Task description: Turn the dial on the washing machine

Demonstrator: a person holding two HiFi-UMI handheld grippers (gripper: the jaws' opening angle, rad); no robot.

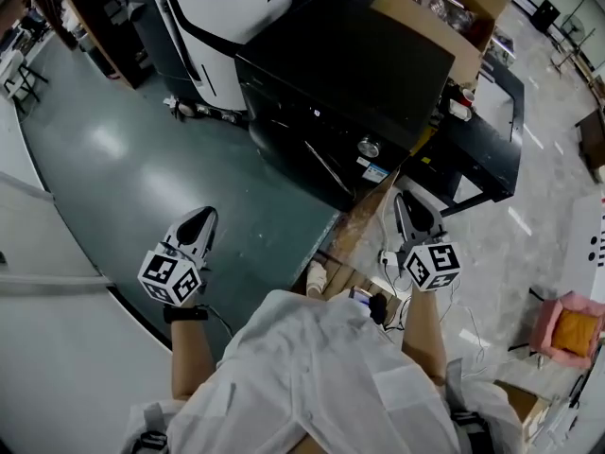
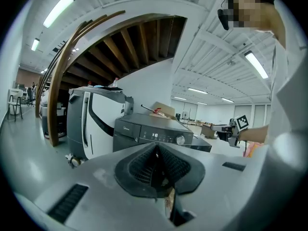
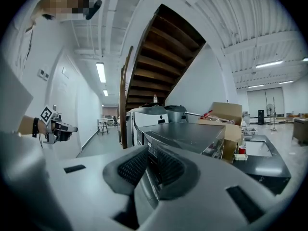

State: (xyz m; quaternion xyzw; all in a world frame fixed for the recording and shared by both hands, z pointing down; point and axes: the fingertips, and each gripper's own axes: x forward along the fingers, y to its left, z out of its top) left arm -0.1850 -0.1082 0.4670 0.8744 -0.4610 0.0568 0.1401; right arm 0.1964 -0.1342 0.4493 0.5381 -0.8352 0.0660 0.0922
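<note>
We've got a big open hall here: glossy grey-green floor (image 1: 123,159) on one side, paler marbled floor (image 1: 529,244) on the other. A wooden staircase (image 2: 139,42) climbs overhead, so we see it from underneath, with a curved wooden rail (image 2: 55,90) next to it. White walls (image 3: 86,105), white ribbed ceiling (image 3: 250,18), long tube lights (image 2: 60,9) all switched on. Far down the corridor we can spot a chair (image 2: 14,105), and there's a low black table (image 1: 492,149) closer in.
</note>
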